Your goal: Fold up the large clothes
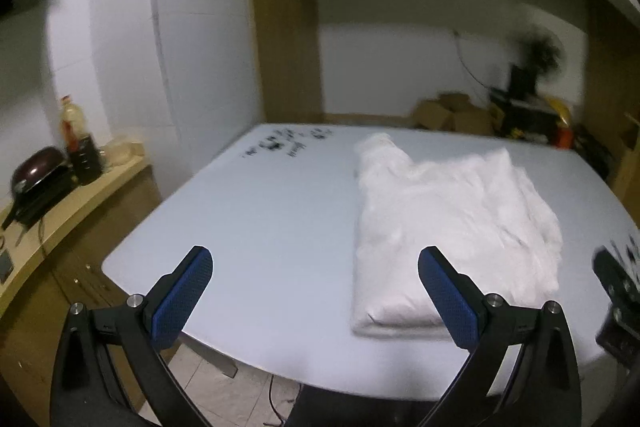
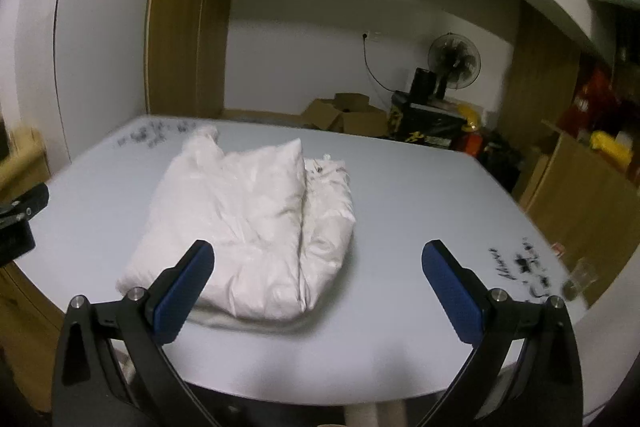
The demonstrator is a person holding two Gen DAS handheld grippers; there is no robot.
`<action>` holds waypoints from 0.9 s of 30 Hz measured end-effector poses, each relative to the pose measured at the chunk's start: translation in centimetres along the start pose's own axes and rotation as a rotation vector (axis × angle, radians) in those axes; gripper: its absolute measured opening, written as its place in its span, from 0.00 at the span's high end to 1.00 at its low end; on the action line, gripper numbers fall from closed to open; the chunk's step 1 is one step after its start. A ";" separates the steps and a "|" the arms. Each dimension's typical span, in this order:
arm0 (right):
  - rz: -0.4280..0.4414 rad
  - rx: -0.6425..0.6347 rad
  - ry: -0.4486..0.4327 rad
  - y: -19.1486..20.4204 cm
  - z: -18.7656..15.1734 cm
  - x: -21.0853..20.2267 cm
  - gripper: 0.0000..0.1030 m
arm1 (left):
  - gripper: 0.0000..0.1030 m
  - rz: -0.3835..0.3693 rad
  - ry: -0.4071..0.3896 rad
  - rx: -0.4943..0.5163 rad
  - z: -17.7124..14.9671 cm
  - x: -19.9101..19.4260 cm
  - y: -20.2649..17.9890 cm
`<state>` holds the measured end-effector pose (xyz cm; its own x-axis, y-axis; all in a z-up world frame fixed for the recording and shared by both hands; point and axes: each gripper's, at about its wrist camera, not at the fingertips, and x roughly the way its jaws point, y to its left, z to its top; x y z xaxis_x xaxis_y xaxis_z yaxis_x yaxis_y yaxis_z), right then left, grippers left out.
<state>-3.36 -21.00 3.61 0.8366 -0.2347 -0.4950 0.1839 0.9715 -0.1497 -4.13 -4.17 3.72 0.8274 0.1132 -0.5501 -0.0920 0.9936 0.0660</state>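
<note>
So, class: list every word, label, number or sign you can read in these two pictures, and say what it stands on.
Black handwriting on the table's near right edge: first word perhaps "Above", not certain; the rest is too blurred.
Black scribbles at the table's far left corner: unreadable.
Yellow marks on the black box behind: too blurred.
White folded garment: no text.

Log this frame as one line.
left gripper: open, empty | right gripper: open, empty | puffy white garment: folded, lying on pale grey table, untouched
</note>
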 end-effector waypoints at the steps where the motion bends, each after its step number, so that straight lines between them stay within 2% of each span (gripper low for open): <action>1: 0.030 0.011 0.014 -0.1 -0.3 -0.1 0.00 | 0.00 -0.005 0.009 0.013 -0.3 0.1 0.0; 4: 0.086 0.048 0.055 -1.0 -1.2 -0.1 0.00 | 0.00 -0.035 0.035 0.032 -0.5 0.9 -0.5; 9: 0.087 0.047 0.070 -0.5 -2.3 -0.2 0.00 | 0.00 -0.046 0.063 0.015 -0.6 2.4 -0.1; 20: 0.097 0.034 0.084 0.5 -3.0 -0.5 0.00 | 0.00 -0.067 0.095 0.018 -0.8 2.4 -0.1; 27: 0.096 0.032 0.088 0.7 -3.1 -0.4 0.00 | 0.00 -0.097 0.084 0.006 -0.8 2.2 0.0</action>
<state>-5.14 -20.30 1.09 0.8029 -0.1408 -0.5793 0.1224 0.9899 -0.0711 -2.79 -3.88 1.85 0.7830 0.0162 -0.6218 -0.0097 0.9999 0.0139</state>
